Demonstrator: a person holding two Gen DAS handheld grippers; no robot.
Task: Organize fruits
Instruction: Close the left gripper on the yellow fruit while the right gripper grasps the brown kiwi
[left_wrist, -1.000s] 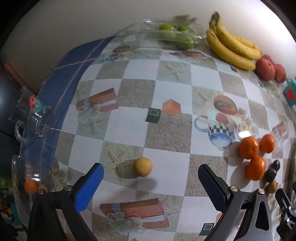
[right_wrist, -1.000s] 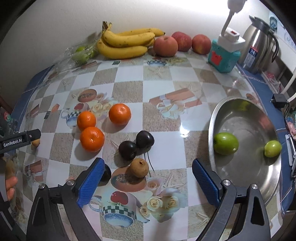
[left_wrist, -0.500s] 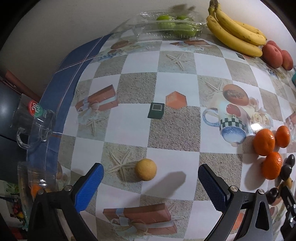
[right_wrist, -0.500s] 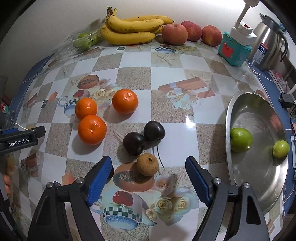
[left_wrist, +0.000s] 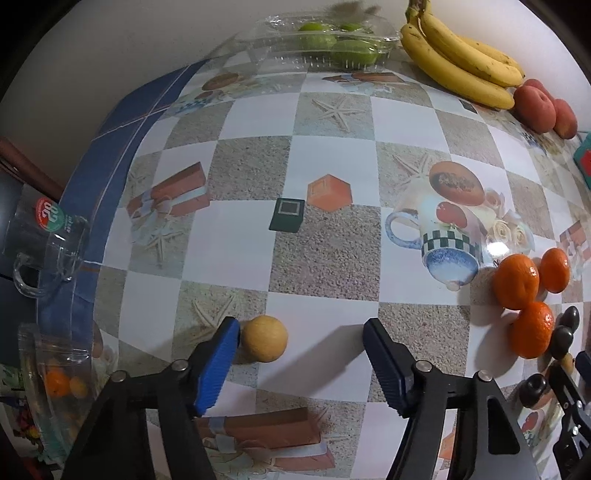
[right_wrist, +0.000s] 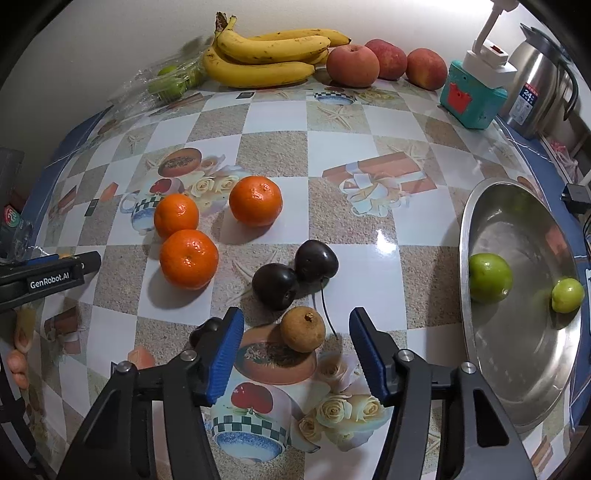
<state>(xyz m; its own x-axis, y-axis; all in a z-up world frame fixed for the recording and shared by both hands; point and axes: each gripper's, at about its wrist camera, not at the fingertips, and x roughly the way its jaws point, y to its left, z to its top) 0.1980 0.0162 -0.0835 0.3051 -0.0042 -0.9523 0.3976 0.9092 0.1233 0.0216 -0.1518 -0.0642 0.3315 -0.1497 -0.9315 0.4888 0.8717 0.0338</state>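
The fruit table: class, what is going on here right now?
A person holds a two-finger tool in each hand over a patterned table strewn with fruit. The left tool has just been closing around a small tan round fruit; one pad is at its side, the other still apart. The right tool has just been closing around a brown fruit, not yet touching. Three oranges and dark plums wait nearby; a metal bowl holds two green fruits.

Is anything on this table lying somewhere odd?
One small tan round fruit sits alone on the left part of the table, beside the left tool's finger, apart from the oranges and dark fruits.
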